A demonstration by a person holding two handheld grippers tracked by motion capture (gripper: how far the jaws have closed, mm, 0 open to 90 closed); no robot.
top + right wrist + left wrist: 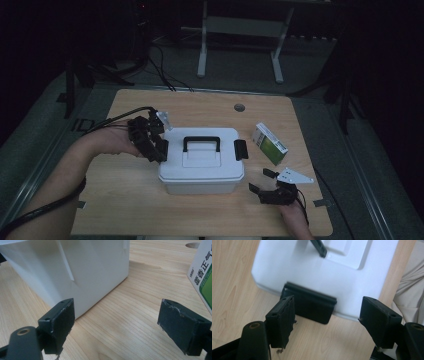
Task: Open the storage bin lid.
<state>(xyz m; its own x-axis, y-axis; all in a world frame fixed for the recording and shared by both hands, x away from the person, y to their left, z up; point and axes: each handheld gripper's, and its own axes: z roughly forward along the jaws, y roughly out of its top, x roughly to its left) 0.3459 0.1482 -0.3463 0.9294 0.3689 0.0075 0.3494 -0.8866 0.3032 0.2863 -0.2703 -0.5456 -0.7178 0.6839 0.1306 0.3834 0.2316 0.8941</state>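
A white lidded storage box (202, 160) sits at the middle of the wooden table (125, 210), its black carry handle (201, 143) lying flat on the lid and a black latch on each short end. The left gripper (156, 148) is at the box's left end, and in the left gripper view its jaws stand spread, empty, either side of the left latch (310, 303), which looks still folded down against the box wall; one pad is just beside the latch, though contact cannot be told. The step in hand appears to be unlatching the lid, starting on this side. The next move likely calls for hooking a pad under the latch's lower edge and levering it outward without shoving the box sideways. The right latch (241, 149) also looks closed. The right gripper (263, 181) rests near the box's front right corner, jaws spread on nothing, with a green-and-white carton (270, 144) lying well behind it on the table.
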